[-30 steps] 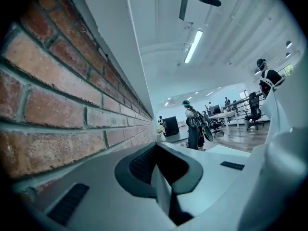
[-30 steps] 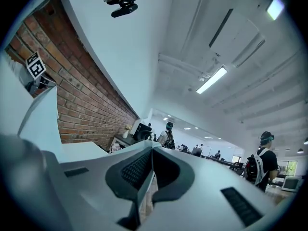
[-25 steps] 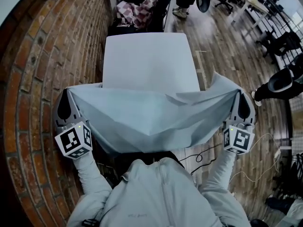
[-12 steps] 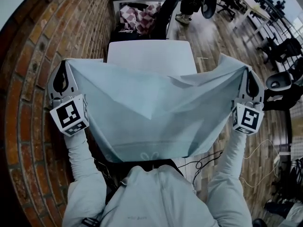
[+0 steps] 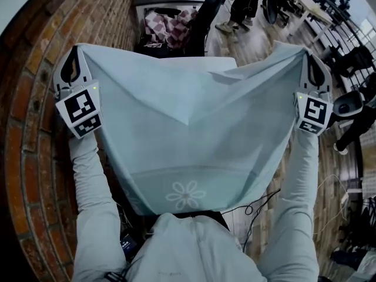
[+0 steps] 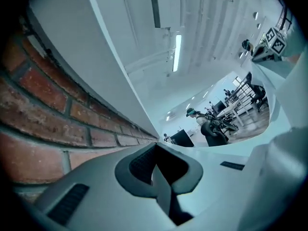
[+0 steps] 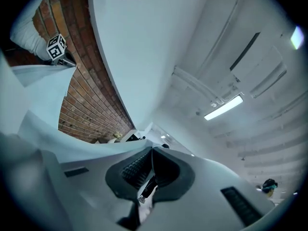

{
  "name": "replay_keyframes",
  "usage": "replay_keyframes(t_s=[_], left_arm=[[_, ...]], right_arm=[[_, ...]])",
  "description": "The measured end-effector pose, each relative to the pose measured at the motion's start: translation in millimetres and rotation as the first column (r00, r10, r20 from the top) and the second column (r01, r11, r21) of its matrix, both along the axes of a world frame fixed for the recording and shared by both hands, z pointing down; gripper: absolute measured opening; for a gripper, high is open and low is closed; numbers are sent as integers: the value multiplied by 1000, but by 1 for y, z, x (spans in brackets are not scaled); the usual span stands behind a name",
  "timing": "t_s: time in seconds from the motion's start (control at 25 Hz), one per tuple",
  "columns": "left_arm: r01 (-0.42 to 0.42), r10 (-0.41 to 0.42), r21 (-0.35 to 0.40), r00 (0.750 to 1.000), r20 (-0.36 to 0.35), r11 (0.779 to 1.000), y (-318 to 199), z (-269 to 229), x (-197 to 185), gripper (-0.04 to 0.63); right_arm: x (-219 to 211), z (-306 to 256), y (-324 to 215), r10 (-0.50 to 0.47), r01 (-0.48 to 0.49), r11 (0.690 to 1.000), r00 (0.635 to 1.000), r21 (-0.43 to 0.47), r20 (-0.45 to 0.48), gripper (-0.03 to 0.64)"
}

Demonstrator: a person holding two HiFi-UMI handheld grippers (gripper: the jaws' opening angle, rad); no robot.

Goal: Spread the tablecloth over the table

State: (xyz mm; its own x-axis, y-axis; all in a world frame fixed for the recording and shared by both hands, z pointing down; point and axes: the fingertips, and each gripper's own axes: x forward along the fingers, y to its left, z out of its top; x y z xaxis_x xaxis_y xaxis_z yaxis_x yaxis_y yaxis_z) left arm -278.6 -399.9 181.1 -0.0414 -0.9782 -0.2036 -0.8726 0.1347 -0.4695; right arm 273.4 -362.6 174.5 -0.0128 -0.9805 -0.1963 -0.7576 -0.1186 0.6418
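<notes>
A pale blue tablecloth [image 5: 188, 128] hangs stretched wide between my two raised grippers. A white flower print [image 5: 187, 194] shows near its lower edge. My left gripper [image 5: 75, 51] is shut on the cloth's left corner, and my right gripper [image 5: 309, 54] is shut on its right corner. In the left gripper view the left gripper [image 6: 157, 171] pinches a thin fold, and the tablecloth [image 6: 288, 100] sweeps off to the right. In the right gripper view the right gripper [image 7: 150, 173] holds the tablecloth [image 7: 33, 95], which billows off to the left. The cloth hides the white table [image 5: 197, 59] except for a sliver.
A brick wall [image 5: 35, 116] runs along the left. Behind the table a dark bin holds a checked cloth [image 5: 170, 23]. Office chairs [image 5: 352, 60] and standing people [image 5: 235, 4] are at the back right. Cables [image 5: 255, 200] lie on the wooden floor.
Both grippers have risen and moved forward with the cloth. It now hangs higher and covers nearly all of the table, and the flower print has come into view.
</notes>
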Motion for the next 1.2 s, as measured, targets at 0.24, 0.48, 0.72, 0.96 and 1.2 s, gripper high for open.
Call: replay_keyframes(t_s=[0.24,0.48,0.72,0.96,1.2], left_arm=[[61,-62,19,995,83,998,-59,-4,-7,23],[86,-79,-40,986,144,996,-135,30,-12,23],[131,-108,-111,976,187,985,-205,79,-34,23],[181,-124,-212,959,255,960,-250,134,-53,23],[196,-97,-370,958,268,908,-290,215,-63,23]], right_arm=[[6,-7,-73,-7,7,1000,1000,23,-16,23],[-1,25,-167,-31,30,999,999,-19,-24,23],[-8,77,-251,-44,44,996,999,-81,-4,23],[3,137,-300,-27,31,985,999,-170,23,23],[22,220,-336,19,-8,953,999,-303,35,23]])
